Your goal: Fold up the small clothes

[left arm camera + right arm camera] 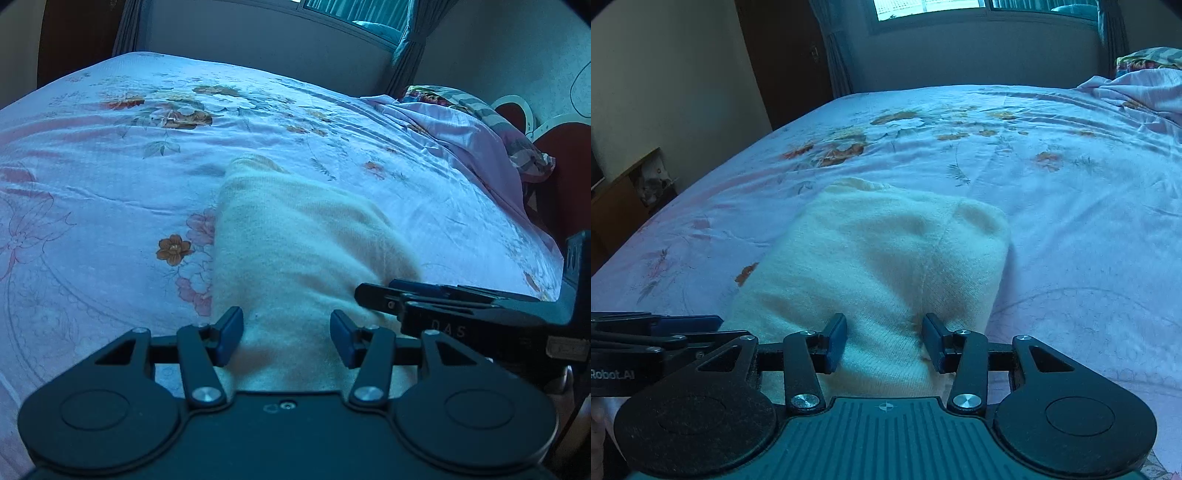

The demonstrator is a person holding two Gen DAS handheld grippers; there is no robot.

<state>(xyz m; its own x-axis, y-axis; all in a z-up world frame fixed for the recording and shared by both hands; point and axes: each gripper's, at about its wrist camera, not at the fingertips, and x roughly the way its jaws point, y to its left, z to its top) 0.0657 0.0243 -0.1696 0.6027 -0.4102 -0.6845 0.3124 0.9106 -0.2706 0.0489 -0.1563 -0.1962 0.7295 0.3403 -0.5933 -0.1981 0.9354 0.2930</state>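
The cream garment [882,258] lies on the bed, a soft knitted piece folded into a thick bundle on the floral sheet [1052,221], with its far end rounded and its near end running under both grippers; a faint seam runs down its right half in the right wrist view. The left gripper [286,338] sits over the near edge of the cloth with its blue pads [231,334] standing apart; fabric fills the gap between them, yet whether the pads press it or merely straddle it I cannot tell. The right gripper [884,339] is set the same way at the near end; its jaws are partly spread, the knit bulges up between them and puckers into a small dark crease by the right-hand pad [932,343], so cloth touches that pad, though a firm pinch cannot be made out. The two tools are close side by side; each shows at the edge of the other's view. A crumpled lilac cover and patterned pillow [480,125] lie at the far right of the bed; a window [931,7] with curtains stands beyond.
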